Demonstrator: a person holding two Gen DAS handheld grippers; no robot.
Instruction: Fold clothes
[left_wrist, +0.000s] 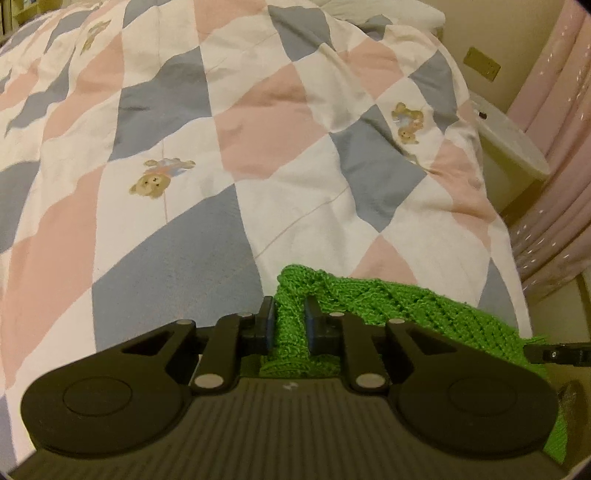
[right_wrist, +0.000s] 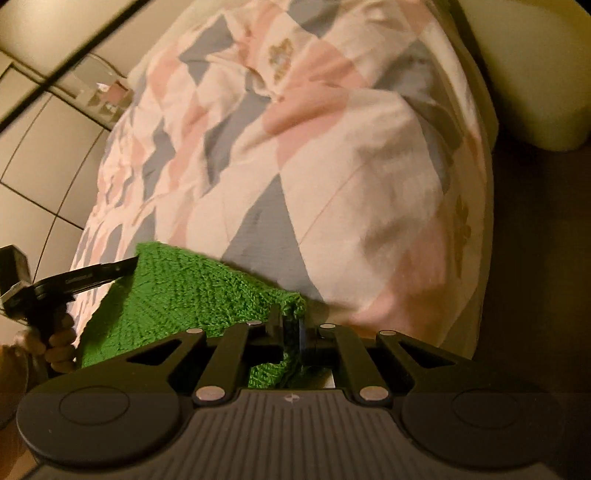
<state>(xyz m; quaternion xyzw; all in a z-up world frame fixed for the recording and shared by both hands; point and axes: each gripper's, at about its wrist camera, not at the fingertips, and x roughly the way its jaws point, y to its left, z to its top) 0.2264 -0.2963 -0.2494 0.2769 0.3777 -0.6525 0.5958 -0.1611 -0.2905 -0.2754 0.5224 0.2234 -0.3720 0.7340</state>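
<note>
Green knit (left_wrist: 388, 299) pinched in both grippers (left_wrist: 289, 317).

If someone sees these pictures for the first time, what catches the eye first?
The bright green knitted garment stands out, stretched between the left tongs and the right tongs, both shut on it. Behind it lies a quilt of pink, grey and white diamonds with small teddy bears.
</note>
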